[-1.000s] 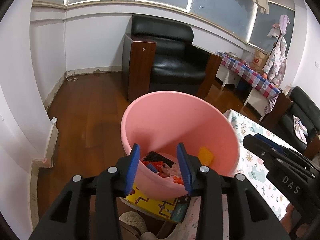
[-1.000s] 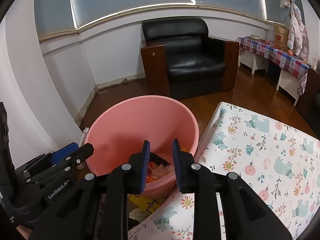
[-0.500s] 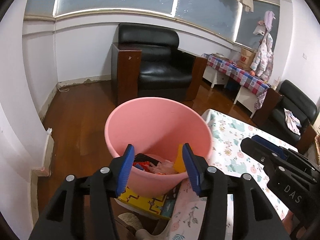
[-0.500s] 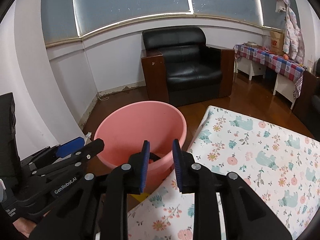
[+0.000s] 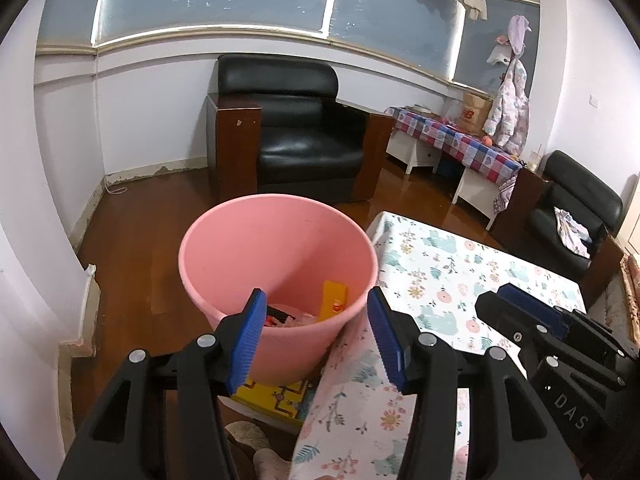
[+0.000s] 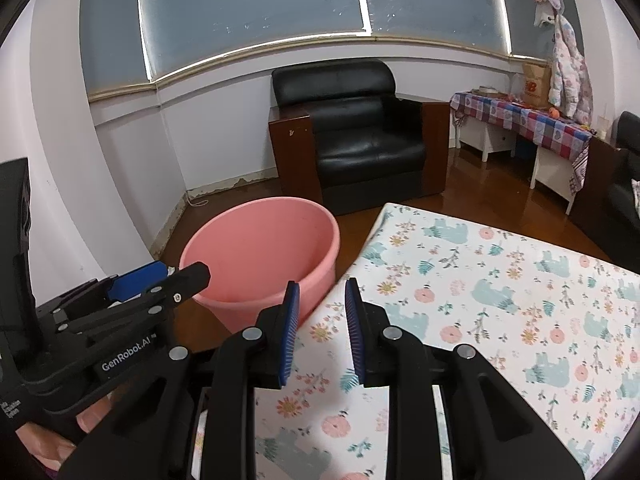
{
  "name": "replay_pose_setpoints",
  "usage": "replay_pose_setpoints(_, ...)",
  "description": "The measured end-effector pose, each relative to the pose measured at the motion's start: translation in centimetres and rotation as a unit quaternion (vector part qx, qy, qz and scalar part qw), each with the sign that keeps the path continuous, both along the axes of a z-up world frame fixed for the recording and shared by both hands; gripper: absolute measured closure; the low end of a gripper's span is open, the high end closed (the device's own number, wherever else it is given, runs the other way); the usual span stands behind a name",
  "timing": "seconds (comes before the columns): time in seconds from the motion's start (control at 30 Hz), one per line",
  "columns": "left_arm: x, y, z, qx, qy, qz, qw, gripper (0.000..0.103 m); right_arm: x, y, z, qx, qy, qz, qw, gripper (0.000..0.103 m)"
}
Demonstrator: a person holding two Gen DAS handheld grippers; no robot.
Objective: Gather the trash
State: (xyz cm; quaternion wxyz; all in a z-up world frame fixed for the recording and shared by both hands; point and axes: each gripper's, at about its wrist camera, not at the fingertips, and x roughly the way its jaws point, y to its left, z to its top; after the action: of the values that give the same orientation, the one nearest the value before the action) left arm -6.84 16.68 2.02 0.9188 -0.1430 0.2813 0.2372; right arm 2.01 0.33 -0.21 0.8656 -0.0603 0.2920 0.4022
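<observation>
A pink plastic bin (image 5: 280, 248) stands on the floor beside the table's left edge; it also shows in the right wrist view (image 6: 260, 248). Inside it lie a yellow wrapper (image 5: 334, 300) and red and pink scraps (image 5: 288, 318). My left gripper (image 5: 316, 340) is open and empty, hovering near the bin's front rim. My right gripper (image 6: 322, 334) is open and empty, above the table (image 6: 500, 300) with its floral cloth. Each gripper shows in the other's view: the right one (image 5: 560, 344) and the left one (image 6: 120, 308).
A yellow patterned box (image 5: 276, 398) lies on the floor under the bin. A black armchair (image 5: 296, 132) stands behind the bin. A side table with a checked cloth (image 5: 460, 140) and another black chair (image 5: 576, 208) stand at the right. The floor is brown wood.
Both grippers have pulled back and up from the bin. The left jaws have opened wider. The right gripper now sits over the table's cloth.
</observation>
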Motion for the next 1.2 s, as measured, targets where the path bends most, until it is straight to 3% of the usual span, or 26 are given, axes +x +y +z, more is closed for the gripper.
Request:
replay_pose_setpoints(0.53,-0.1,-2.3,0.6,0.014,-0.001,-0.01,0.9998,0.051,-1.1,-2.1,0.4,0.012,-0.015,-0.014,1.0,0.079)
replay_pose_setpoints(0.87,0.0,-3.0,0.6,0.023,0.001,-0.013,0.9996,0.051,-0.9,-2.9,0.1,0.01,0.008,-0.023,1.0,0.079)
replay_pose_setpoints(1.2,0.0,-3.5,0.3,0.031,0.002,-0.018,0.9994,0.051,-1.5,-3.4,0.0,0.004,-0.012,-0.039,0.999,0.079)
